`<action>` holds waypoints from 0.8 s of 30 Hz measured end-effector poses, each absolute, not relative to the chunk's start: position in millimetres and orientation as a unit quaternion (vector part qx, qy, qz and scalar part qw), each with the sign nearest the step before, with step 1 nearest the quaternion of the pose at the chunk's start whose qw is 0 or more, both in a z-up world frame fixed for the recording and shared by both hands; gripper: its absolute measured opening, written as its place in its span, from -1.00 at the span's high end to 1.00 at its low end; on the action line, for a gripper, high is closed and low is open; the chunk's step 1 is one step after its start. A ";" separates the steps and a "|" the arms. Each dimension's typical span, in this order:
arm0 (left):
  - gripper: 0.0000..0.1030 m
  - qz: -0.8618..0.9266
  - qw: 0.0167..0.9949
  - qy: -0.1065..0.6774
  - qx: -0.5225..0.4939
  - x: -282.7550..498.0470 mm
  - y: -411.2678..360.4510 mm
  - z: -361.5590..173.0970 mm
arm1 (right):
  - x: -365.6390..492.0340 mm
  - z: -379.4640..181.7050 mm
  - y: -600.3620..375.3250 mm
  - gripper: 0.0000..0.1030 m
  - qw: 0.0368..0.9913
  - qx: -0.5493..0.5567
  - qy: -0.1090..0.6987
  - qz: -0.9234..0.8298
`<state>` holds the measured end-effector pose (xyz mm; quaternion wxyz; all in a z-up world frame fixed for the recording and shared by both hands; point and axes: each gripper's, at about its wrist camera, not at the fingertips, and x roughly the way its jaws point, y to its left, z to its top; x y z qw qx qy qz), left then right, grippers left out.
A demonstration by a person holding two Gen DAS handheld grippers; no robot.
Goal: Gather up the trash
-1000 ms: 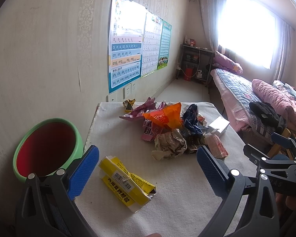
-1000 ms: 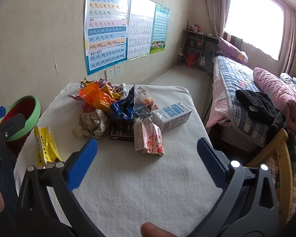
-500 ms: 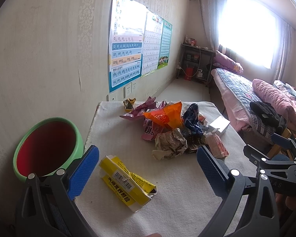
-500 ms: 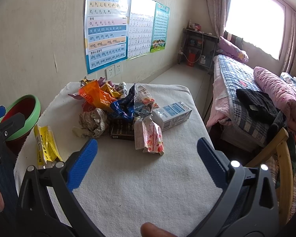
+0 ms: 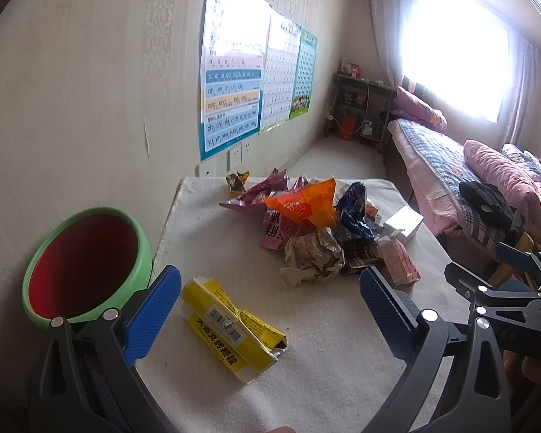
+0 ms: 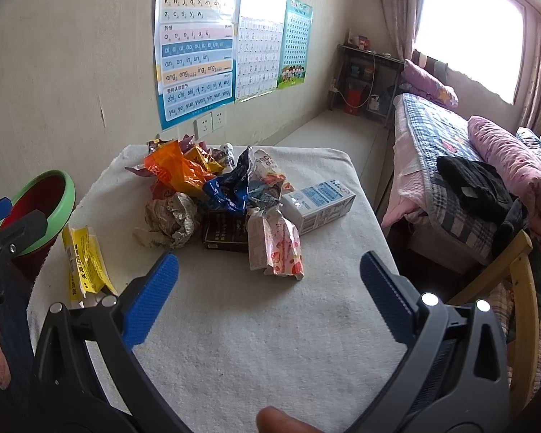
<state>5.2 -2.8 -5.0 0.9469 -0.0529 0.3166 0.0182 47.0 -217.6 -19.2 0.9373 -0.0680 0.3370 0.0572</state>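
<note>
Nothing has really moved over the last second: both wrist views match the earlier frames apart from a tiny camera drift, and no trash has shifted. My read: the task hasn't started, we're still in the pre-grasp hover.

Left gripper: jaws spread wide, nothing between the pads, touching nothing. The yellow carton lies flat at lower centre of the left view, framed between the two blue pads but below and ahead of them, not in contact. The green bin with its red interior sits at left of frame, just off the table's edge, near the carton.

Right gripper: also wide open and empty, hovering over bare white table cover in the lower half of its view. The trash pile sits at mid-frame, with the pink wrapper closest to the pads and the white-blue milk box to its right.

Likely first pick: left takes the yellow carton, with a short hop to the bin. The carton is flattened, so the pads need to get low to catch an edge.
</note>
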 end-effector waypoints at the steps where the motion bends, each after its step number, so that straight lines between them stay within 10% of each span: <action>1: -0.85 0.020 0.945 0.322 -0.054 6.9 -2.6 -5.5 | 47.1 -18.6 -217.0 -0.93 0.937 -0.068 0.338 0.059; 24: -0.84 0.078 0.844 0.501 -0.176 64.0 36.3 -79.7 | 123.4 -64.8 -214.2 -0.93 0.887 -0.079 0.444 0.095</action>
